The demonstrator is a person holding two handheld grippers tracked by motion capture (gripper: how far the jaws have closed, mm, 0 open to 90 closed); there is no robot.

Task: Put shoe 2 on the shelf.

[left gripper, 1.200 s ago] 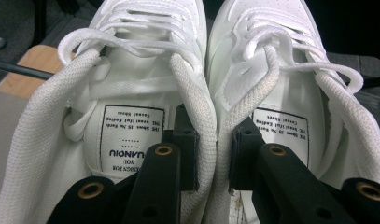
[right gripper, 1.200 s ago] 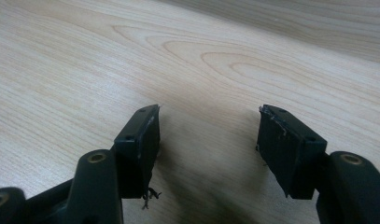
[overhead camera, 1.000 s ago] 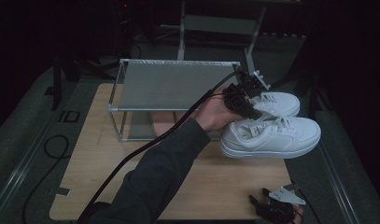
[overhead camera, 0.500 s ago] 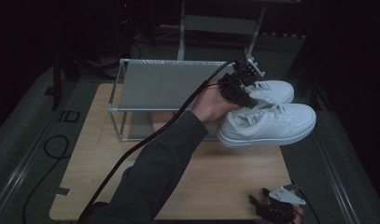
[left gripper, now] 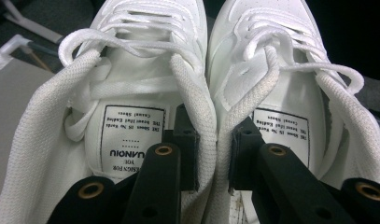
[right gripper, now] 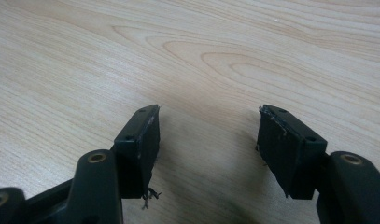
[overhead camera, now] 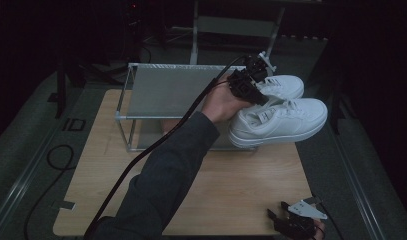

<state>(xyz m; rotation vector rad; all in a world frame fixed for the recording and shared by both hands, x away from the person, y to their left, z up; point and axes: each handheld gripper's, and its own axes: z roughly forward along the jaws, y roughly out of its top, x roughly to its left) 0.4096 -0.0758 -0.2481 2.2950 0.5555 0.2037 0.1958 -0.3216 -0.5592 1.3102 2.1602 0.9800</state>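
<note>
Left tool [overhead camera: 247, 86] pinches the inner collars of both shoes [overhead camera: 278, 119] together, one jaw inside each, holding the pair aloft just right of the rack [overhead camera: 173, 90], toes pointing right. Right tool [right gripper: 208, 140] rests open and empty on the near counter [overhead camera: 231, 185], so the left hand alone carries them.

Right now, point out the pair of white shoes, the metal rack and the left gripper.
pair of white shoes [overhead camera: 286, 117]: high view, side of the nearer shoe.
metal rack [overhead camera: 166, 92]: high view, top shelf panel.
left gripper [left gripper: 213, 149]: left gripper view, between fingertips.
</note>
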